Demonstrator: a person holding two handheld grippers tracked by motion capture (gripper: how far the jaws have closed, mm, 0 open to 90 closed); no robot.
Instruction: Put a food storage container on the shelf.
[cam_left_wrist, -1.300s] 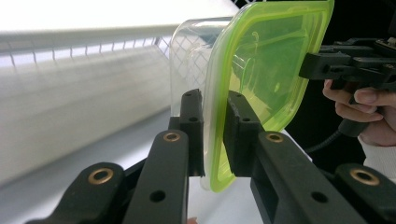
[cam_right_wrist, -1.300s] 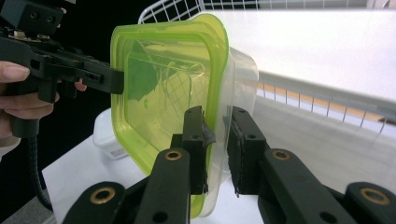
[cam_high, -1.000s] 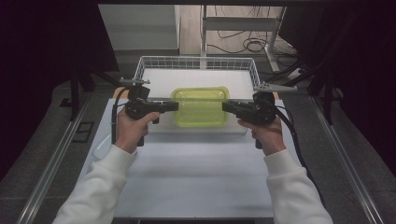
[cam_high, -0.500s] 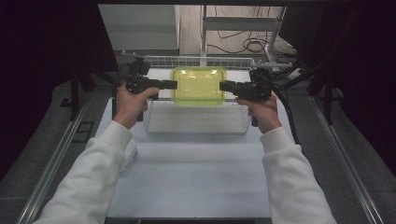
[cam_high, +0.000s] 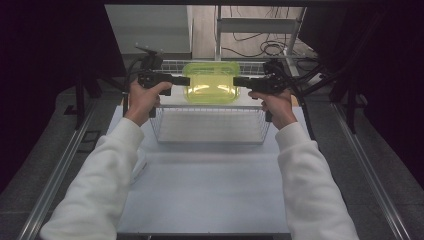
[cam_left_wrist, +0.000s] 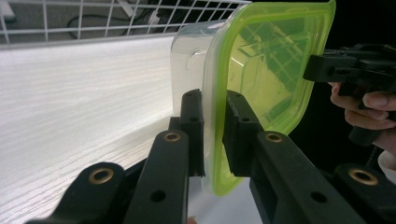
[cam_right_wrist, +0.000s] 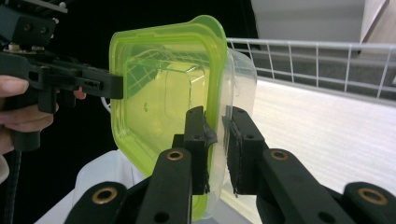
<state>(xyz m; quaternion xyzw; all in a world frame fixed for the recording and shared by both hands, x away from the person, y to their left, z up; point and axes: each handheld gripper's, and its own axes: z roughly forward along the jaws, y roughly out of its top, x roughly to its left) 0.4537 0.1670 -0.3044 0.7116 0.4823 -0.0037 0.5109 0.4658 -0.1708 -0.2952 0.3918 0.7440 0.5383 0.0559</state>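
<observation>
Honestly, my left gripper (cam_high: 184, 80) and right gripper (cam_high: 239, 81) are each pinched on a rim edge of the green-lidded container (cam_high: 210, 82), top centre of frame above the wire basket (cam_high: 210, 125). Thin grips, so I reckon any tilt could slip it or pop the lid.

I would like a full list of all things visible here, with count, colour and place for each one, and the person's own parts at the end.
container: one, clear body with a yellow-green lid, held in the air above the far part of the basket, gripped at both ends
wire basket: one, white, on the far half of the table
table: one, pale grey-white top, in the middle of the high view
cables: several, dark, on the floor beyond the table
left gripper: one, black, shut on the container's rim at its left end
right gripper: one, black, shut on the rim at its right end
sleeves: two, white, coming in from the bottom
</observation>
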